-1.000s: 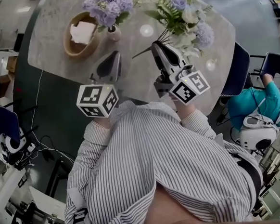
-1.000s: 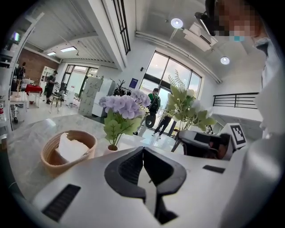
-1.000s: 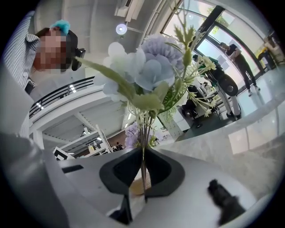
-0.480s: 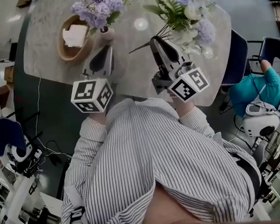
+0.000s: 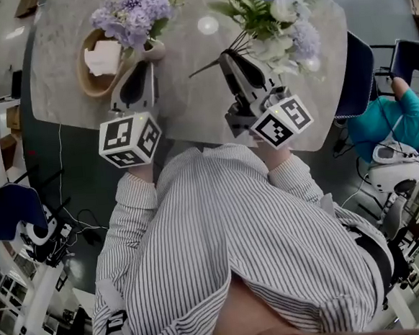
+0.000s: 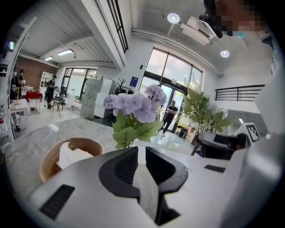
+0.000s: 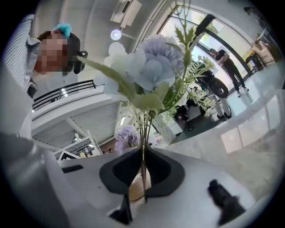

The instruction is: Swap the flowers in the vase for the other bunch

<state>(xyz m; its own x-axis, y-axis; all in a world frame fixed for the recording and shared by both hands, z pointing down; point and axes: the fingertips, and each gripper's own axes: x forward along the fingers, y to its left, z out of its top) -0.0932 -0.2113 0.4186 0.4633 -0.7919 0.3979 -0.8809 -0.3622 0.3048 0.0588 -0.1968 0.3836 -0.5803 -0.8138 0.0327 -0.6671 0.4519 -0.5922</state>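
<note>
Flowers in two bunches are showing over the pale marble table (image 5: 190, 100), which is spreading out ahead of both grippers. The larger, loose bunch (image 5: 270, 14) of pale blue and white blooms with fern is rising up and away from the right gripper (image 5: 226, 57). In the right gripper view this bunch (image 7: 153, 67) is towering directly above that gripper (image 7: 142, 167), whose jaws are pressing together on the thin green stems (image 7: 143, 133), with the cut ends poking out behind the jaws toward the left gripper. The purple bunch (image 5: 129, 14) is standing just ahead of the left gripper (image 5: 142, 66). In the left gripper view it (image 6: 133, 104) is filling the space straight beyond the jaw tips. A round woven basket (image 5: 82, 68) is sitting ahead and to the left of the left gripper (image 6: 141, 153), its rim (image 6: 49, 160) showing beside the left jaw. The left gripper's jaws are standing slightly apart with only a narrow gap, and nothing is showing between them. The small vase (image 5: 153, 52) holding the purple bunch is sitting just beyond those jaw tips (the left gripper view is hiding it behind its own jaws). A folded white napkin (image 5: 103, 57) is lying inside the basket.
</note>
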